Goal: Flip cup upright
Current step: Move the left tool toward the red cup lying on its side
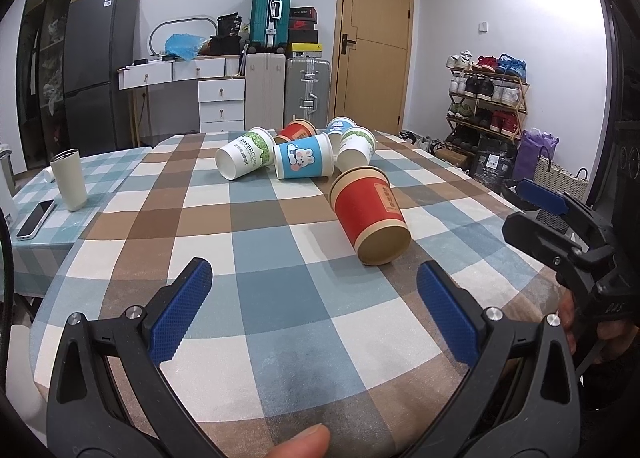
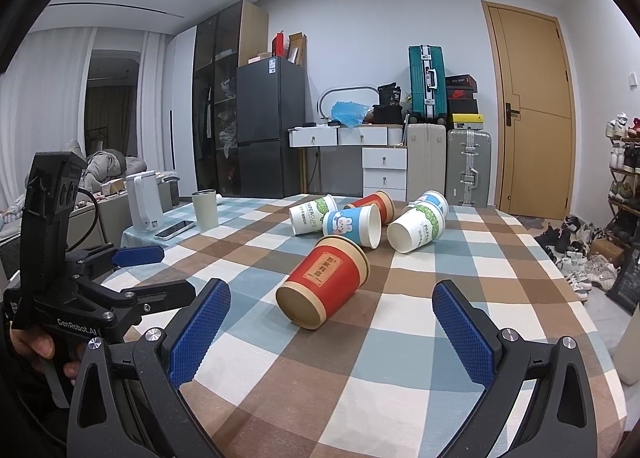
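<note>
A red paper cup [image 1: 370, 213] lies on its side on the checked tablecloth, base toward me; it also shows in the right wrist view [image 2: 324, 284]. Behind it lie several more tipped cups: a blue rabbit cup [image 1: 304, 161], a white-green cup [image 1: 244, 153], another white-green cup [image 1: 356, 147] and a second red cup [image 1: 296, 130]. My left gripper [image 1: 314, 294] is open and empty, short of the red cup. My right gripper [image 2: 332, 318] is open and empty, just in front of the red cup's base. Each gripper shows in the other's view, the right one [image 1: 560, 217] and the left one [image 2: 132, 258].
A cream tumbler [image 1: 69, 179] and a phone [image 1: 35, 219] stand at the table's left side, with a white kettle [image 2: 144, 201] beyond. The table's round edge [image 1: 532, 258] drops off to the right, toward bags and a shoe rack [image 1: 486, 97].
</note>
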